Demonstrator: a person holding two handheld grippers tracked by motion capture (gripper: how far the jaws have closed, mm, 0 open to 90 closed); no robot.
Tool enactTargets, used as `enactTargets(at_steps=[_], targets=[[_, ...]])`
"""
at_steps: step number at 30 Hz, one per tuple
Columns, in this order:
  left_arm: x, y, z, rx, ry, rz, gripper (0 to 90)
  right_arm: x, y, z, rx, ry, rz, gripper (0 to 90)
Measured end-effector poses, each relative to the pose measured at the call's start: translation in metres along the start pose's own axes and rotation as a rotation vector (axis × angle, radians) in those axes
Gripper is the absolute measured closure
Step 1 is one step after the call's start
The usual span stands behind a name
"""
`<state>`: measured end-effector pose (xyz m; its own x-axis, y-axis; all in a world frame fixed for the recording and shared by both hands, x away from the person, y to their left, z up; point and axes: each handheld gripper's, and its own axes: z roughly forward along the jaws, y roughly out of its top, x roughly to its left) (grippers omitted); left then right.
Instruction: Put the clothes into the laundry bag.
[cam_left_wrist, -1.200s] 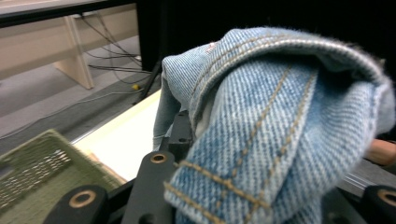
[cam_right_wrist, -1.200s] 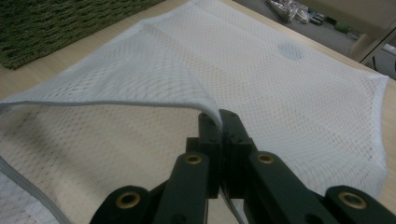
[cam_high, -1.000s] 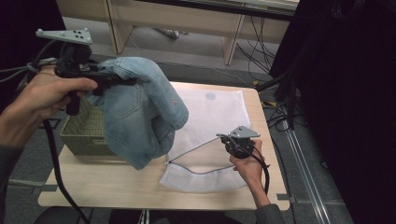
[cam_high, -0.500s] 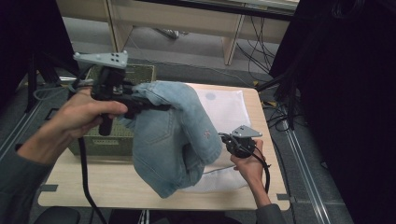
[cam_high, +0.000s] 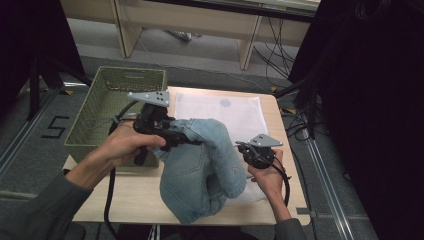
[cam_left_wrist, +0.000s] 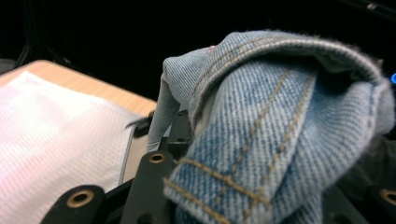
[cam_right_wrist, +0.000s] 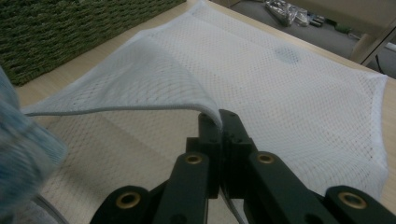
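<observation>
A pair of light blue jeans (cam_high: 200, 167) hangs bunched from my left gripper (cam_high: 192, 141), which is shut on the denim just above the table's front half. In the left gripper view the folded waistband (cam_left_wrist: 261, 116) drapes over the black jaws and hides their tips. A white mesh bag (cam_high: 220, 112) lies flat on the table. My right gripper (cam_high: 245, 149) is shut on the bag's near edge, beside the jeans. In the right gripper view its jaws (cam_right_wrist: 219, 119) pinch the upper layer of the mesh (cam_right_wrist: 280, 93) and hold it raised, with blurred denim (cam_right_wrist: 23, 163) at the left.
A green woven basket (cam_high: 95, 107) stands at the table's left side, next to my left hand. The wooden table (cam_high: 130, 195) ends close behind the bag, with floor and cables beyond. Cables trail from both grippers toward the front edge.
My left hand has carried the jeans right and down, from over the basket to the front of the mesh bag beside the right gripper. The right gripper has kept still.
</observation>
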<state>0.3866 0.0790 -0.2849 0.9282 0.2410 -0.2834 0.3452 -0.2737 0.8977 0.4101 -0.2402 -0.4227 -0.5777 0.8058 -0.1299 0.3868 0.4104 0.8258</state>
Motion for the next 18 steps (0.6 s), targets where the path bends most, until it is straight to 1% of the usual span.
enactTargets(at_steps=[1, 2, 3, 6, 7, 8, 9, 11, 12, 13, 14, 15, 16, 18], targets=[[0.004, -0.007, 0.008, 0.006, 0.000, -0.016, 67.4, 0.000, 0.000, 0.000, -0.003, -0.003, 0.000, 89.2], [0.004, -0.007, 0.008, 0.006, 0.000, -0.016, 67.3, 0.000, 0.000, 0.000, -0.003, -0.003, 0.000, 89.2], [0.006, -0.011, 0.011, 0.010, 0.010, -0.017, 67.3, 0.000, 0.000, 0.000, -0.002, -0.005, -0.001, 89.2], [0.009, -0.018, 0.020, 0.027, 0.046, -0.002, 67.0, 0.000, 0.001, -0.001, -0.005, -0.006, 0.000, 89.2], [0.010, -0.021, 0.024, 0.041, 0.069, 0.025, 66.8, 0.002, 0.001, -0.001, -0.008, -0.008, 0.015, 89.2], [0.010, -0.023, 0.027, 0.060, 0.080, 0.043, 66.6, 0.001, 0.001, 0.000, -0.021, -0.011, -0.006, 89.2], [0.012, -0.027, 0.033, 0.081, 0.083, 0.040, 66.5, 0.001, 0.001, -0.001, -0.021, -0.011, -0.001, 89.3], [0.014, -0.035, 0.043, 0.102, 0.076, 0.032, 66.4, 0.002, 0.003, -0.002, -0.009, -0.004, -0.006, 89.2], [0.015, -0.038, 0.048, 0.121, 0.086, 0.044, 66.3, 0.003, 0.003, -0.001, -0.015, -0.009, -0.009, 89.3], [0.015, -0.043, 0.055, 0.139, 0.104, 0.065, 66.2, 0.003, 0.004, -0.001, -0.017, -0.008, -0.012, 89.3], [0.016, -0.045, 0.060, 0.153, 0.117, 0.093, 65.7, 0.005, 0.004, -0.002, -0.015, -0.009, -0.004, 89.2], [0.019, -0.046, 0.063, 0.169, 0.122, 0.153, 65.7, 0.005, 0.004, -0.002, -0.015, -0.009, -0.004, 89.2], [0.015, -0.051, 0.069, 0.205, 0.122, 0.101, 65.5, 0.004, 0.004, -0.001, -0.025, -0.014, -0.012, 89.2], [0.015, -0.056, 0.076, 0.223, 0.120, 0.103, 64.9, 0.005, 0.005, -0.001, -0.029, -0.022, -0.011, 89.4]])
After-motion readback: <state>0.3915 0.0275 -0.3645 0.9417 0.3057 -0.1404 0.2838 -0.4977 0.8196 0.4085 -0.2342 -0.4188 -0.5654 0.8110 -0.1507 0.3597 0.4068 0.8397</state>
